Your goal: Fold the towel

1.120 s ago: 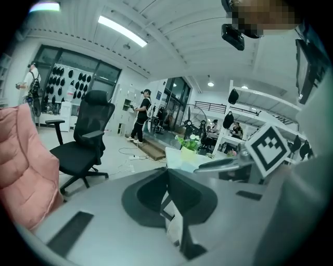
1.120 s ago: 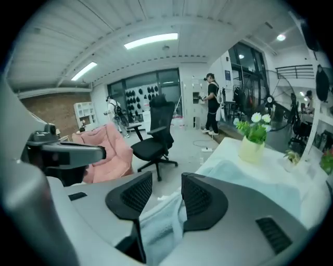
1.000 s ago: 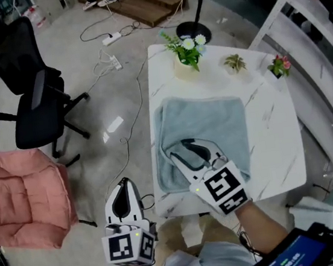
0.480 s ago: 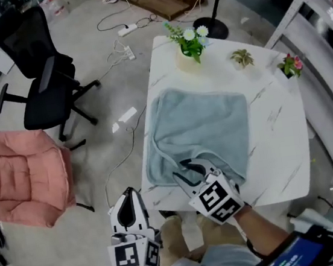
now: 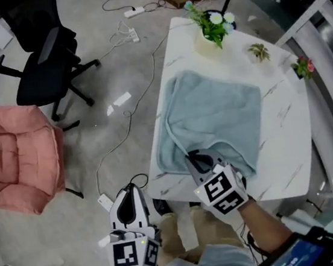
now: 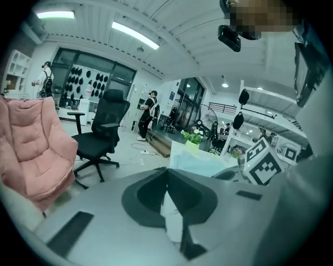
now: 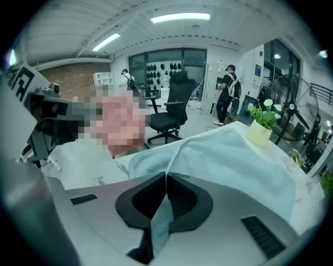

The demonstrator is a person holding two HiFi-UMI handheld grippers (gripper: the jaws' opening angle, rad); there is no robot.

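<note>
A light blue towel [image 5: 219, 116] lies spread on the white marble table [image 5: 289, 143], its left side folded over and rumpled. My right gripper [image 5: 190, 158] is at the towel's near edge. Its jaws have just been closing, and a fold of the towel [image 7: 229, 156] now sits pinched between them in the right gripper view [image 7: 166, 176]. My left gripper [image 5: 128, 192] hangs off the table to the near left, over the floor, shut with nothing in it. In the left gripper view [image 6: 166, 170] it points toward the table's near left corner.
A white pot of flowers [image 5: 210, 29] and two small plants [image 5: 259, 52] [image 5: 303, 67] stand along the table's far edge. A black office chair [image 5: 49, 72], a pink armchair [image 5: 11, 156] and floor cables [image 5: 132, 36] are to the left. A white railing [image 5: 329, 77] runs along the right.
The right gripper's jaws went from open over the towel to shut on its near edge, and it sank toward the table. The left gripper drifted a little, still beside the table.
</note>
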